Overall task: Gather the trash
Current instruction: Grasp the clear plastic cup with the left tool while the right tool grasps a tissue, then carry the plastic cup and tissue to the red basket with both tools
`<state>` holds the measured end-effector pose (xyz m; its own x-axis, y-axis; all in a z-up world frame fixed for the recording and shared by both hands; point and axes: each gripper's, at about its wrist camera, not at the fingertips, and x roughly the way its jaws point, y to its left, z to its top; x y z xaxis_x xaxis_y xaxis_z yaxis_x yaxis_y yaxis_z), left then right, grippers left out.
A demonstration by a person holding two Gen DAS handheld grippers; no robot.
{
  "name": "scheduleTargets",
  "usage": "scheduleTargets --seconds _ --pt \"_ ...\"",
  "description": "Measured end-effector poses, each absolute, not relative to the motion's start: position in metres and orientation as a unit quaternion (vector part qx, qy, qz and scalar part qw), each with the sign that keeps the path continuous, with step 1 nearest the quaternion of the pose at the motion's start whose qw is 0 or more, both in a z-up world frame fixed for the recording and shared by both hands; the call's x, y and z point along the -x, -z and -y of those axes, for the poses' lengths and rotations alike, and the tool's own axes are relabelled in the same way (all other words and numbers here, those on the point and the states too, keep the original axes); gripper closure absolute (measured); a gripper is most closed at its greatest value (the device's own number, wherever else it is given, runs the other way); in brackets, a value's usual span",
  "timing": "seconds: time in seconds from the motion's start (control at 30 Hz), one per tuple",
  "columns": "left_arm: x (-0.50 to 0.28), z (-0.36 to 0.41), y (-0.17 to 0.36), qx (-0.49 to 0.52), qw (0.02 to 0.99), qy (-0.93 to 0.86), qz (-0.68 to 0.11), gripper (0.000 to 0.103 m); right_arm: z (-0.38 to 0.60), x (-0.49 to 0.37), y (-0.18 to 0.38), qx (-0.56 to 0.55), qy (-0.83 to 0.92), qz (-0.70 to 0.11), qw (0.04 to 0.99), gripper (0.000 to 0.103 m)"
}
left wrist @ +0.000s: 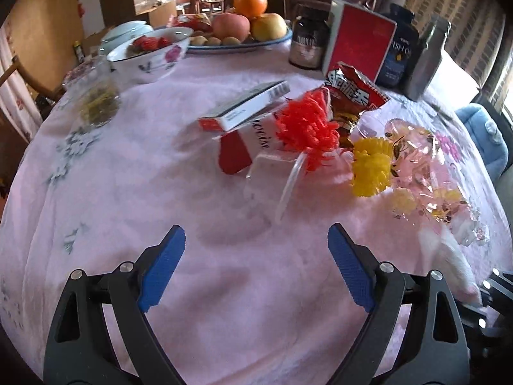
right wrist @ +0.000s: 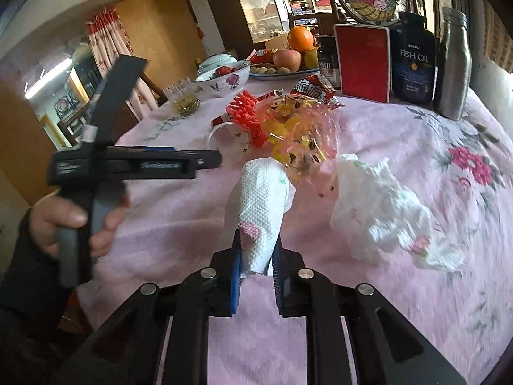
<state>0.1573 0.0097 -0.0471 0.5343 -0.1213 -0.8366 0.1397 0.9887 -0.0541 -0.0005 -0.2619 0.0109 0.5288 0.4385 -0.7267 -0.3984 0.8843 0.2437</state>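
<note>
Left gripper point(left wrist: 256, 266): jaws spread, nothing held | right gripper point(right wrist: 256, 256): jaws pinched paper towel point(right wrist: 261, 205) | pink tablecloth point(right wrist: 400, 288) beneath.

Pink floral tablecloth point(left wrist: 96, 208); wooden cabinets point(right wrist: 256, 0) behind.

Open pink cloth lies right ahead of the left claw point(left wrist: 256, 250), jaws spread wide, nothing between them. Beyond that bare stretch the way is blocked by a heap: a red-and-white box point(left wrist: 243, 106), a red pom-pom point(left wrist: 307, 128), a yellow pom-pom point(left wrist: 372, 170) and crinkled cellophane point(left wrist: 426, 173). On the left of the bench point(left wrist: 128, 192) there is room up to the glass point(left wrist: 96, 102) and the bowl point(left wrist: 150, 54). Ahead of the right claw point(right wrist: 256, 250), a crumpled white tissue point(right wrist: 384, 218) sits to the right. The far rim is walled by a red box point(right wrist: 364, 64), a dark bottle point(right wrist: 413, 61) and a steel flask point(right wrist: 453, 64).
</note>
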Motion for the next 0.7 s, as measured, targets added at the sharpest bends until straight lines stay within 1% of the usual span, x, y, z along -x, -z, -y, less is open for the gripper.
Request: scheduleTargets --seconds 0.1,0.13,0.17,0.23,0.3,0.33,0.4,0.43,0.47,0.7 --pt "-0.167 -0.004 0.049 -0.017 0.877 0.073 -0.474 0.017 0.270 0.004 -0.012 -0.030 -0.235 -0.422 0.875 0.086" --pt "-0.171 -0.002 0.050 -0.020 0.876 0.074 -0.476 0.021 0.271 0.005 -0.012 -0.034 -0.238 -0.422 0.874 0.086" --pt "-0.173 -0.001 0.051 -0.021 0.875 0.077 -0.478 0.029 0.272 0.005 -0.013 -0.036 -0.241 -0.422 0.873 0.086" --pt "-0.180 0.001 0.054 -0.020 0.871 0.085 -0.484 0.035 0.271 0.007 -0.014 -0.039 -0.251 -0.420 0.871 0.086" --pt "-0.184 0.002 0.057 -0.021 0.868 0.086 -0.489 0.037 0.269 0.011 -0.016 -0.041 -0.265 -0.417 0.868 0.086" --pt "-0.187 0.002 0.059 -0.021 0.867 0.086 -0.491 0.042 0.268 0.014 -0.017 -0.040 -0.268 -0.416 0.868 0.086" --pt "-0.189 0.004 0.060 -0.022 0.866 0.090 -0.491 0.049 0.265 0.017 -0.018 -0.039 -0.276 -0.414 0.866 0.086" --pt "-0.190 0.005 0.061 -0.023 0.865 0.094 -0.492 0.058 0.263 0.018 -0.018 -0.038 -0.278 -0.415 0.866 0.086" --pt "-0.191 0.005 0.062 -0.024 0.865 0.096 -0.492 0.063 0.263 0.020 -0.018 -0.038 -0.278 -0.415 0.866 0.086" --pt "-0.171 -0.001 0.052 -0.023 0.873 0.111 -0.474 0.064 0.256 0.027 -0.020 -0.029 -0.283 -0.417 0.863 0.086"
